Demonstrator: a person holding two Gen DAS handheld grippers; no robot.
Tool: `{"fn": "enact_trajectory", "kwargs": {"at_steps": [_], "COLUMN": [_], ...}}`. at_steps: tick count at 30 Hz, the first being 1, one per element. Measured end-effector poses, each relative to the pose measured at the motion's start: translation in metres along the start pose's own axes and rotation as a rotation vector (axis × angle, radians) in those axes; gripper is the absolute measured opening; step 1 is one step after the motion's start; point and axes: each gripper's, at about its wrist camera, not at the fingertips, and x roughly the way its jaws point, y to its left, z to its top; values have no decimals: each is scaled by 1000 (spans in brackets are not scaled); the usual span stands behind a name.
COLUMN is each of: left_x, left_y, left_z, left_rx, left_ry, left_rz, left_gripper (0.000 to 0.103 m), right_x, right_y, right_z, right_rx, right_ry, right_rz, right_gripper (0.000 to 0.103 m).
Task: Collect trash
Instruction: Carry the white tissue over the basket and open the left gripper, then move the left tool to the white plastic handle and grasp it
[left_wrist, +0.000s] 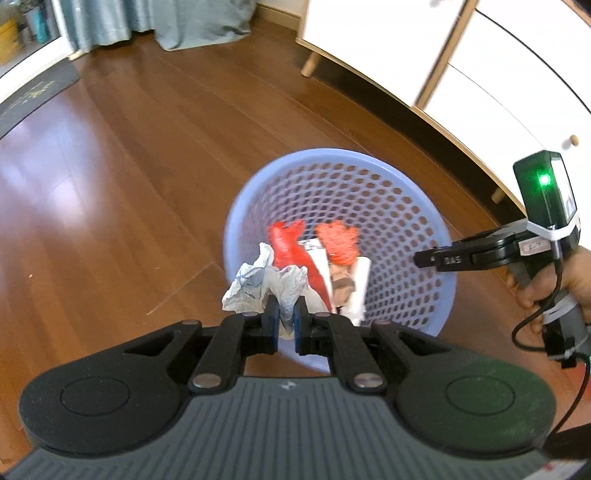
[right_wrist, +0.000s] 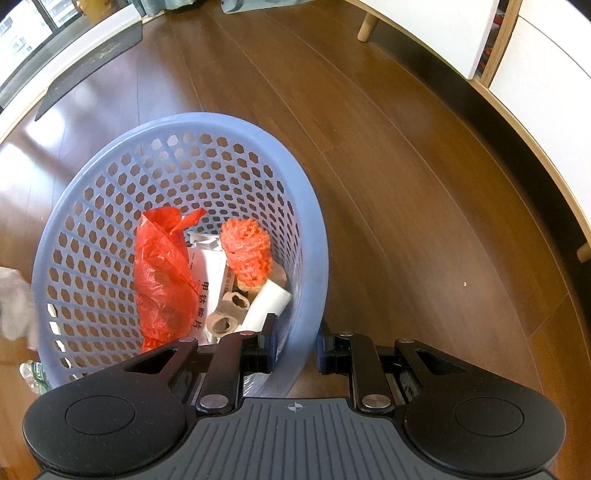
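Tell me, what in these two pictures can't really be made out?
- Bottom of the basket, right wrist view: covered by the red bag and the cardboard tubes.
- Print on the crumpled paper, left wrist view: blurred, creased, partly behind the left hand-held gripper.
- Pale shape, right wrist view: blurred, cut by the left edge.
- Person holding the right hand-held gripper, left wrist view: only a hand shows.

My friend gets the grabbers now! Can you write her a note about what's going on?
Left hand-held gripper: shut on a crumpled white paper, near the basket's rim.
Right hand-held gripper: clamped on the blue basket rim, one finger inside, one outside.
Done: red plastic bag, orange mesh, cardboard tubes and white packets lie in the basket.
Left: drop the paper in.
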Motion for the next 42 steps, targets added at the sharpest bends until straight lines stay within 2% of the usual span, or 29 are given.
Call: {"fn": "enact_trajectory", "kwargs": {"at_steps": [10,16,18,20,23,25,35,42], "left_x": [52,68,71,74,73,70,51,27], "left_y": [-38,-49,-53,-56,-59,-59,-44,-23], "left_z": [15,19,20,21,20,18,12,6], "left_rx": [58,76,89,94,100,106,103,100], "left_ry": [60,87,87,86,76,69,28,-40], "left_rz": [-18,-33,-31,-29,-18,-3,59,125], "left_gripper": [5,6,10,29,40,43,43,43], "right_x": [1,1,1,0,0,0,-1,-2], "right_y": [-11,-11,-12,-12,-12,-11,-8,-4], "right_z": [3,6,5,4,4,4,-1,-6], "right_rx": [-2,-9,-11,-15,-21,-27,-51,-99], "right_ry": [-6,-7,-8,-8,-8,-9,-4,-4], "right_rz": [20,30,32,32,33,28,5,-24], "right_gripper": [16,16,16,16,16,16,16,16]}}
